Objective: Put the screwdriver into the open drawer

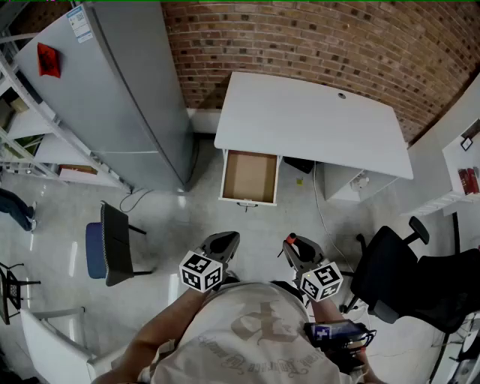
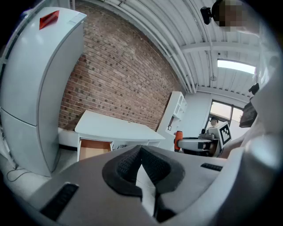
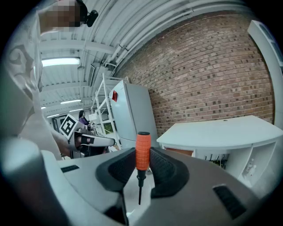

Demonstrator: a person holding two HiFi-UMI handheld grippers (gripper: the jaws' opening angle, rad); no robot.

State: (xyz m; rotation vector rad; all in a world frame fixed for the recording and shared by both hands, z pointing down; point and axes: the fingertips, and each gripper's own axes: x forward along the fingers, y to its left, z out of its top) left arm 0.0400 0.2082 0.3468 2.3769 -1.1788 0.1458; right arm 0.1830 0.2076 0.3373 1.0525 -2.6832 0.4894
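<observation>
Well back from the white worktop and its open drawer, the screwdriver sat in the right gripper.
That gripper was clamped on its orange handle; the left gripper was closed and empty. Print on the fridge label was too small to read.

Ahead of me the white table stands on the pale floor against the brick wall, its open drawer pulled out under the left end. On the floor stand a grey fridge, a blue chair and a black office chair. A cable lies by the fridge.
</observation>
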